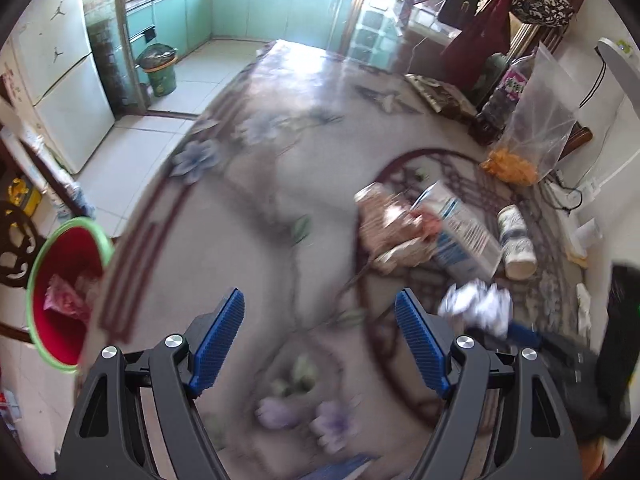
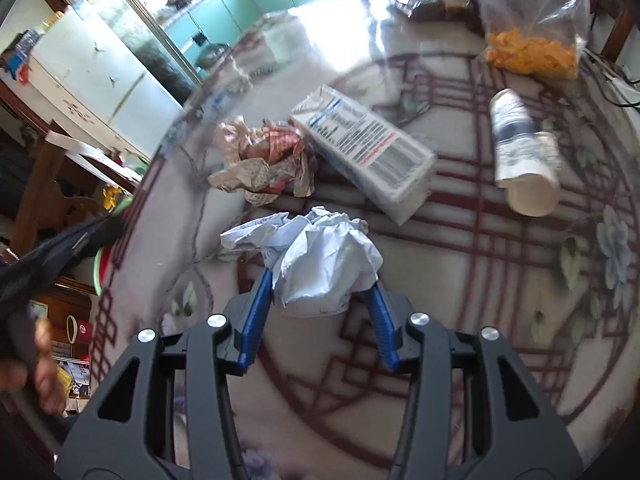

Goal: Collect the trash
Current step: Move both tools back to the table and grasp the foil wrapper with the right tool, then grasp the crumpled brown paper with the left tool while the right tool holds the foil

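My right gripper [image 2: 320, 280] is shut on a crumpled white paper ball [image 2: 320, 256], its blue pads pressing both sides just above the patterned table [image 2: 460, 280]. Beyond it lie a crumpled brown-and-red wrapper [image 2: 264, 160], a white-and-blue carton [image 2: 364, 148] on its side and a tipped paper cup [image 2: 524, 152]. My left gripper [image 1: 320, 296] is open over the bare tablecloth with nothing between its fingers. In the blurred left wrist view the paper ball [image 1: 476, 308] shows just right of it. A red bin with a green rim [image 1: 68, 292] stands below the table's left edge, with some trash inside.
A clear bag of orange snacks [image 2: 528, 52] and a bottle [image 1: 508, 88] stand at the table's far right. A fridge [image 1: 60, 80] and a green bucket [image 1: 158, 68] are on the tiled floor beyond. A hand [image 2: 40, 364] shows at the left edge.
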